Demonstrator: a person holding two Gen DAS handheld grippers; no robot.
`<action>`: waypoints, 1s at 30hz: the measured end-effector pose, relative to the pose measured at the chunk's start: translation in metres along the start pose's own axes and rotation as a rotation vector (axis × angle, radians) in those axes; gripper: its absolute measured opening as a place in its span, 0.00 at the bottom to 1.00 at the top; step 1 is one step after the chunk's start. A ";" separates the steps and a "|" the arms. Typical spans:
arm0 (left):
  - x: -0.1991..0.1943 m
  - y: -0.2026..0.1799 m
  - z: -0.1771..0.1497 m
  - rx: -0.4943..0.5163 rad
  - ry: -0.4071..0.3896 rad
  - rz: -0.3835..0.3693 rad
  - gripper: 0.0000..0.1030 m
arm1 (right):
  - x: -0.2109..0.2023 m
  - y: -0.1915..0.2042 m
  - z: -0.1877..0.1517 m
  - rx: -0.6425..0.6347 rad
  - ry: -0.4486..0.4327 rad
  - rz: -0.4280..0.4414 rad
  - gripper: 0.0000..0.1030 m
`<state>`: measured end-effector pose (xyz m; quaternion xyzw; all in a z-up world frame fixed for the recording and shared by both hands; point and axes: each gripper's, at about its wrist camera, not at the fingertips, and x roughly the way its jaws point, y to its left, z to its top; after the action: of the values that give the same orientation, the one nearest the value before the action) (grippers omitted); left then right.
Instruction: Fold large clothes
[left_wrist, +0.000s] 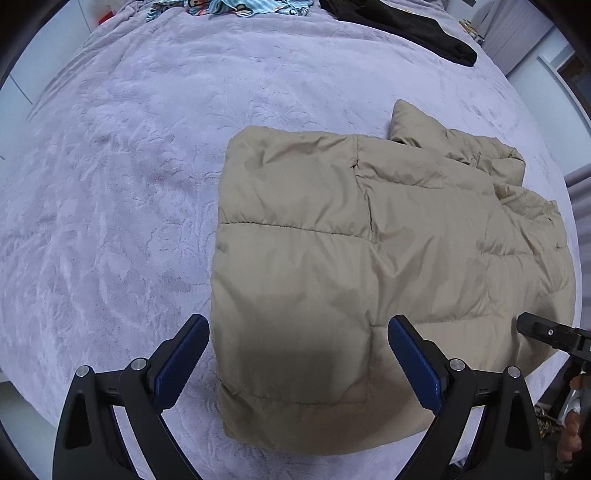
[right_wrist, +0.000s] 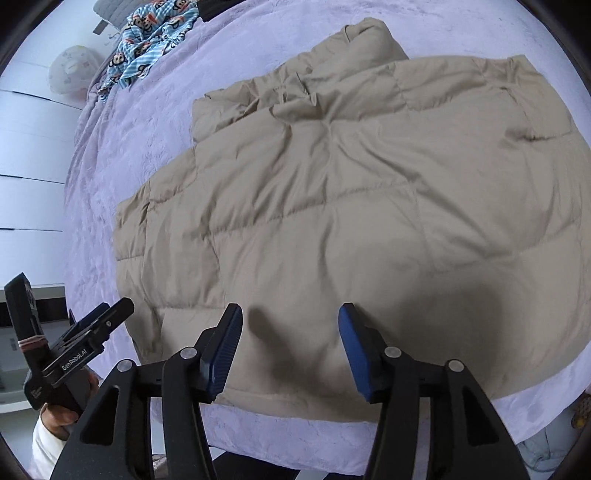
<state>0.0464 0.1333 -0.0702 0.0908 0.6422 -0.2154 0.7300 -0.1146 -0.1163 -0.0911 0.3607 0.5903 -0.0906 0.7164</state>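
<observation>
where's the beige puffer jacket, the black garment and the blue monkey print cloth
beige puffer jacket (left_wrist: 332, 266): left wrist view, middle of its quilted top panel
black garment (left_wrist: 413, 26): left wrist view, middle of its dark fabric at the far edge
blue monkey print cloth (right_wrist: 147, 44): right wrist view, centre of the crumpled print

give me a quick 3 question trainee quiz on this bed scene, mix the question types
1. True or false: the left gripper is shut on the beige puffer jacket.
2. Which garment lies at the far edge of the lilac blanket? A) black garment B) red towel C) white shirt
3. Fill in: the right gripper hovers with its fingers ____.

Key: 1 false; 2 A; 3 open
</observation>
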 end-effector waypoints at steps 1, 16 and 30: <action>0.000 0.003 -0.002 0.012 0.006 -0.014 0.95 | 0.003 0.001 -0.003 0.008 0.006 -0.002 0.58; 0.089 0.097 0.017 -0.062 0.185 -0.552 0.95 | 0.025 0.008 -0.013 0.059 -0.012 -0.068 0.62; 0.107 0.016 0.028 0.136 0.304 -0.787 0.36 | 0.035 0.012 -0.001 0.026 0.034 -0.083 0.70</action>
<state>0.0870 0.1150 -0.1725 -0.0825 0.7125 -0.5035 0.4817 -0.0991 -0.0966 -0.1186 0.3467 0.6154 -0.1216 0.6973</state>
